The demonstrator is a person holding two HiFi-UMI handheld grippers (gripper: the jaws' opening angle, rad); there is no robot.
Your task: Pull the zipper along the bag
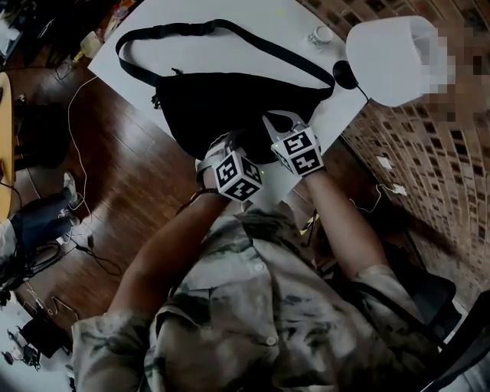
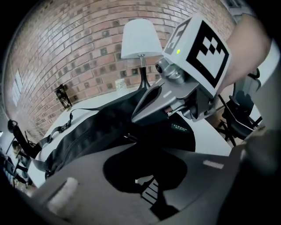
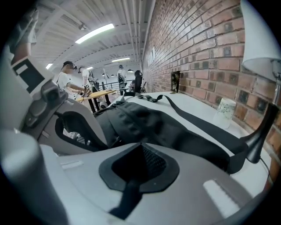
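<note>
Black bag [image 1: 218, 107] lies lengthwise left-right; left tongs [image 2: 147, 176] clamp its zipper pull [image 2: 138, 181], right tongs [image 3: 138, 169] its fabric.

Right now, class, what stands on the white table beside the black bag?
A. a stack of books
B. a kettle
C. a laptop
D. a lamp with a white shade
D: the lamp, with its white shade, stands on the table just past the right end of the bag in the head view.
</note>
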